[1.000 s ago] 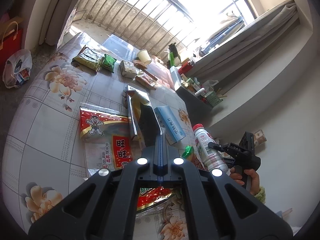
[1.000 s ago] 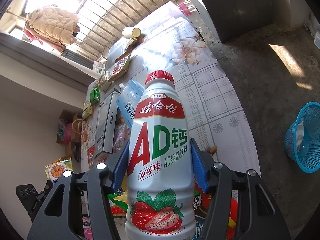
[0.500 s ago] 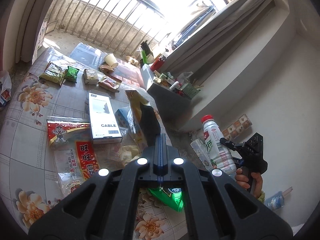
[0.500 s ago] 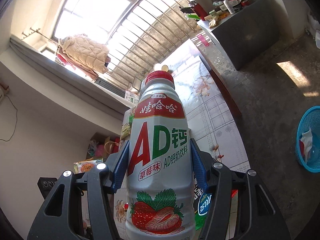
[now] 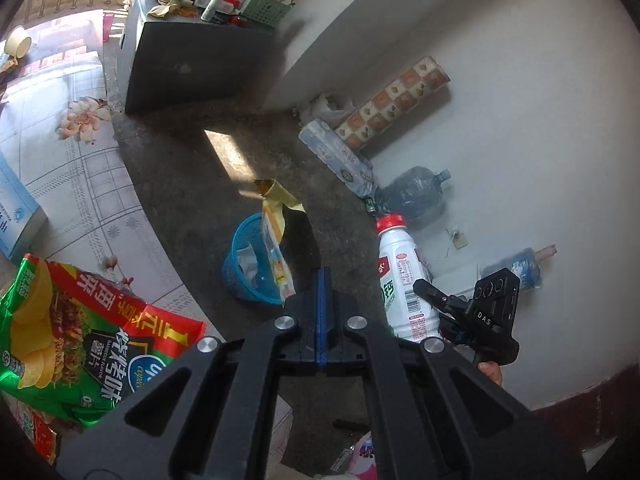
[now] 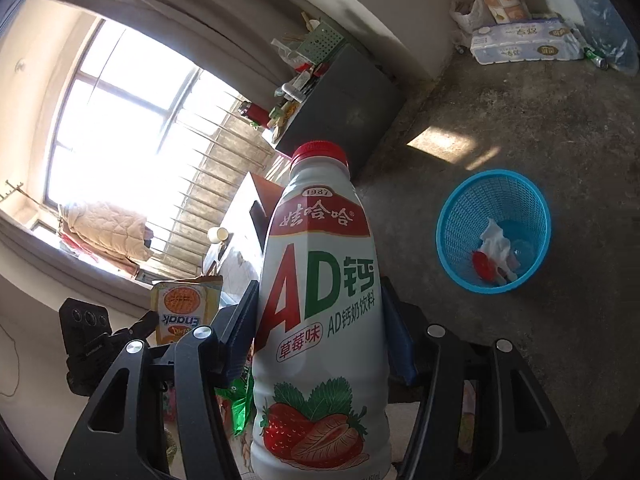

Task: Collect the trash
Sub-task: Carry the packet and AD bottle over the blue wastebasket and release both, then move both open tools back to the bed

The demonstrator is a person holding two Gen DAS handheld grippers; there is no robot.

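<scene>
My left gripper [image 5: 322,280] is shut on a yellow snack wrapper [image 5: 276,240], which sticks up edge-on over a blue mesh basket [image 5: 234,276] on the floor. In the right wrist view the same wrapper [image 6: 186,308] hangs in the left gripper [image 6: 144,326] at the lower left. My right gripper [image 6: 320,312] is shut on a white strawberry milk bottle [image 6: 320,280] with a red cap, held upright. The basket [image 6: 444,216] lies to its right and holds white paper and a red piece. A hand [image 5: 490,372] holds the right gripper [image 5: 424,300] with the bottle [image 5: 400,276].
The table with a floral cloth [image 5: 80,184] fills the left, bearing a green-red chip bag [image 5: 72,340] and a light blue box [image 5: 12,208]. A dark cabinet [image 5: 192,56] stands behind. A water jug [image 5: 412,194] and a wrapped pack [image 5: 340,156] lie by the white wall.
Both grippers have swung away from the table toward the floor and the blue basket, rolling as they went. The wrapper and the bottle stay gripped.
</scene>
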